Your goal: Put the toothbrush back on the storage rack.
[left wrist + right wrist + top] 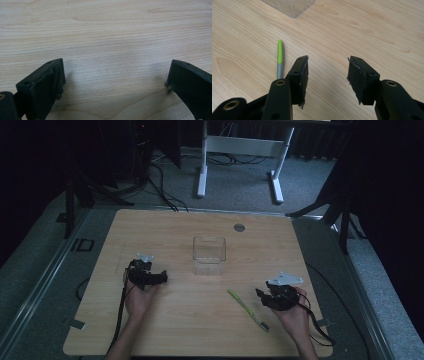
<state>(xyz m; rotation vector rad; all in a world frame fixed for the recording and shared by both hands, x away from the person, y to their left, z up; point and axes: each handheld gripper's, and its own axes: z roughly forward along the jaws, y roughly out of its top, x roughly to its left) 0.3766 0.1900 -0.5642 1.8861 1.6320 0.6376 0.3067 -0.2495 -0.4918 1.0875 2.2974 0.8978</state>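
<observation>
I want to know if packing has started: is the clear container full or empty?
Empty. The clear container stands upright with nothing inside; the green toothbrush lies flat on the table.

toothbrush head hidden (behind jaws)

Both forearms enter from the frame's bottom. The left gripper, at centre-left, and the right gripper, at lower right, hold their jaws apart, gripping nothing.
</observation>
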